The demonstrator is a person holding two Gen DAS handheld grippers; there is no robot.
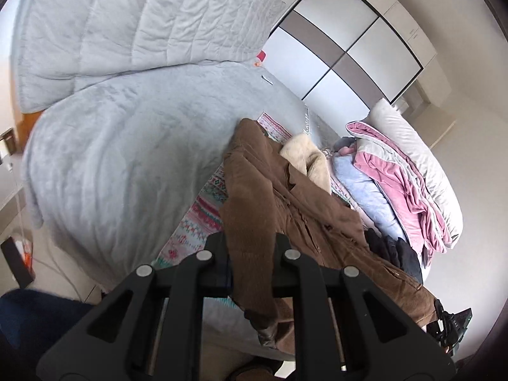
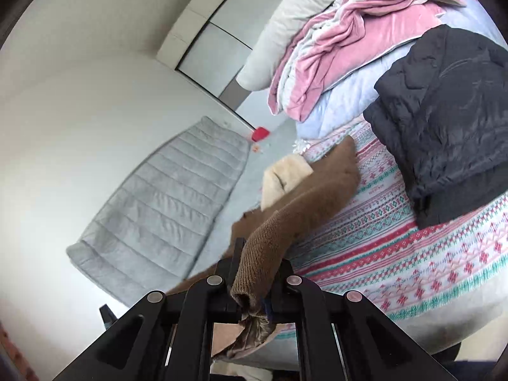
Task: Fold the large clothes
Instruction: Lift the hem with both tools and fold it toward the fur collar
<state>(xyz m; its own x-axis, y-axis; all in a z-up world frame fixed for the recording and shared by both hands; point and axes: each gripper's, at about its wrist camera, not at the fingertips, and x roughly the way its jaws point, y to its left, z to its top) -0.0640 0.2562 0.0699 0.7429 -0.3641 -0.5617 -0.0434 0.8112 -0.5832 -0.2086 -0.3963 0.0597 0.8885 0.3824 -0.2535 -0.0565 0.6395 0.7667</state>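
Observation:
A brown corduroy coat with a cream fleece collar lies across a patterned pink-and-teal blanket on the bed. My left gripper is shut on one brown edge of the coat, which hangs lifted between the fingers. At the lower right of that view the other gripper shows at the coat's far end. In the right wrist view my right gripper is shut on a ribbed brown cuff of the coat, raised off the patterned blanket. The cream collar lies beyond.
A grey bedspread and a quilted grey cover fill the left. Stacked at the right are pink velvet clothes, a light-blue blanket and a white pillow. A folded black padded jacket rests on the blanket. A wardrobe stands behind.

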